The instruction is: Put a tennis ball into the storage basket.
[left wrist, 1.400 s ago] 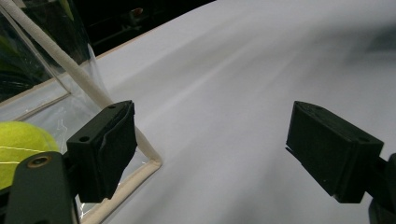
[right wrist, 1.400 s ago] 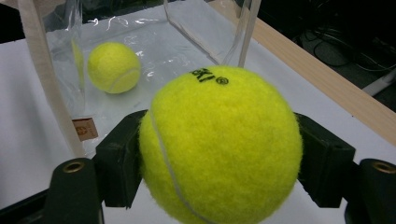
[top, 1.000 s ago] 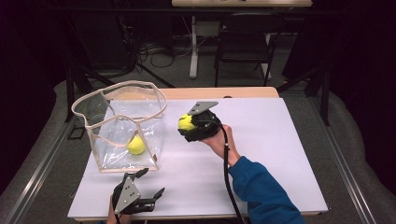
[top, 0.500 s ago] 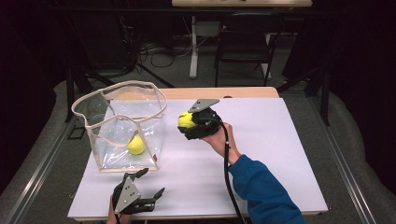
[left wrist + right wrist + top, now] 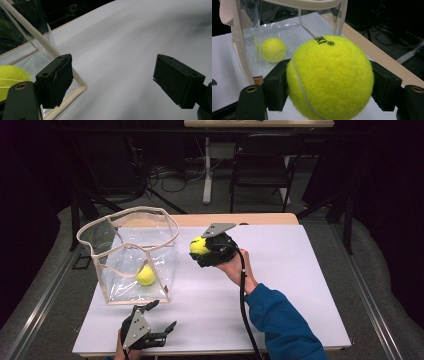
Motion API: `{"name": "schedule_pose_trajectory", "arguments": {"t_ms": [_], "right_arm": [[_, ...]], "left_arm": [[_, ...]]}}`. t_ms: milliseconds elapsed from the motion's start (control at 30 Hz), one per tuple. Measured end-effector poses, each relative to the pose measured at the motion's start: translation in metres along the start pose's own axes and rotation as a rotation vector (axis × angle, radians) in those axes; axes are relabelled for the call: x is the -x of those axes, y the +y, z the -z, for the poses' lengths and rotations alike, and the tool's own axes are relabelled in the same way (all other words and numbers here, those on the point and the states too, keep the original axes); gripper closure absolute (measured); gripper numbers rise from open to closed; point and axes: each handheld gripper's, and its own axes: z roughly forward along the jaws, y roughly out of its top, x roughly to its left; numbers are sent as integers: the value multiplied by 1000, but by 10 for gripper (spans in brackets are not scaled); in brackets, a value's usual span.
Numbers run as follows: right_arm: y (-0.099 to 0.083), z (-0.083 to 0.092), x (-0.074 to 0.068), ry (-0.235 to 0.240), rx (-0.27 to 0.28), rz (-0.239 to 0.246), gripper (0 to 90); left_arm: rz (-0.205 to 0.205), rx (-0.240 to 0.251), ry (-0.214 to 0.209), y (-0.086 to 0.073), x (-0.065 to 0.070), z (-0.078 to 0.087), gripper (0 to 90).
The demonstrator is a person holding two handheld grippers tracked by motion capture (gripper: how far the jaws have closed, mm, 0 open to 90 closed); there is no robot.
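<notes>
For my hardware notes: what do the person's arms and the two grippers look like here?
Both grippers are black. The left gripper and right gripper each carry a grey three-cornered plate and have blocky black jaws. A black cable trails from the right one along a blue sleeve.
</notes>
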Motion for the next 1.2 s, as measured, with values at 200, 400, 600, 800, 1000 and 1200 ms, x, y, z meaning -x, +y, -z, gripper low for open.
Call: {"name": "schedule_pose_trajectory", "arguments": {"t_ms": [200, 400, 600, 800, 1000, 1200], "right_arm": [[3, 0, 0, 0, 1, 12, 262], [5, -2, 1, 1, -6, 6, 262], [8, -3, 3, 6, -1, 3, 262], [11, -2, 3, 5, 3, 9, 262], [14, -2, 4, 7, 6, 5, 262], [18, -1, 6, 3, 13, 9, 262]], "left_arm": [[0, 0, -1, 0, 0, 0, 161], [0, 0, -1, 0, 0, 0, 161], [3, 1, 1, 0, 0, 0, 161], [2, 2, 1, 0, 0, 0, 161], [3, 1, 2, 0, 0, 0, 161], [2, 0, 3, 0, 0, 0, 161]]}}
